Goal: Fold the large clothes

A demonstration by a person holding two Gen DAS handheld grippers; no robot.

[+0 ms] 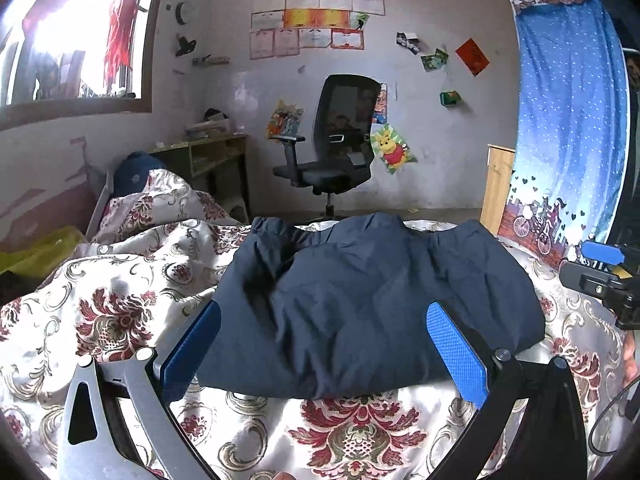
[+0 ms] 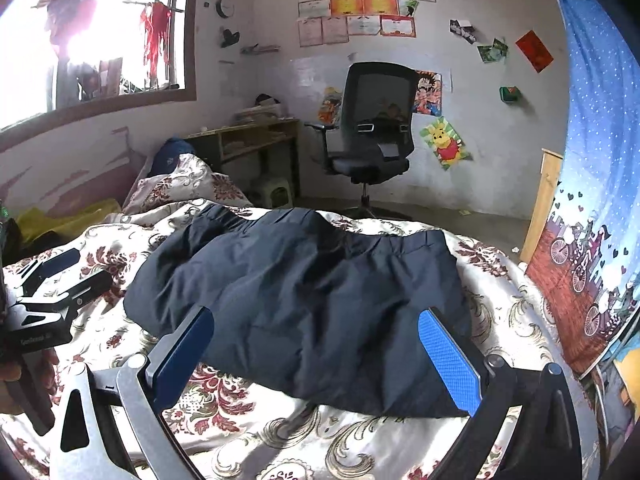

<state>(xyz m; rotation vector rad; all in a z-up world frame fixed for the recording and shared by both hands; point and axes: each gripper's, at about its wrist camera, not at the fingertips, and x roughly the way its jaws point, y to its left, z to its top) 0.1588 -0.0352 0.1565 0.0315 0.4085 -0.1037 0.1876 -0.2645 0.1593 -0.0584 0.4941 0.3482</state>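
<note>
A dark navy padded garment [image 1: 360,304] lies folded into a wide bundle on the floral bed cover [image 1: 120,312]; the right wrist view shows the same garment [image 2: 304,304] with its elastic hems at the far edge. My left gripper [image 1: 324,316] hovers open over the near edge of the bundle, blue pads wide apart, holding nothing. My right gripper [image 2: 316,324] is open too, above the garment's near right part, nothing between its fingers. Each gripper appears in the other's view: the right one at the far right edge [image 1: 604,276], the left one at the left edge [image 2: 48,280].
The bed cover [image 2: 240,408] is rumpled, with a pillow [image 1: 160,196] at the far left. Beyond the bed stand a black office chair [image 1: 332,148], a wooden desk [image 1: 208,156] and a green stool [image 2: 276,192]. A blue curtain [image 1: 568,120] hangs at right.
</note>
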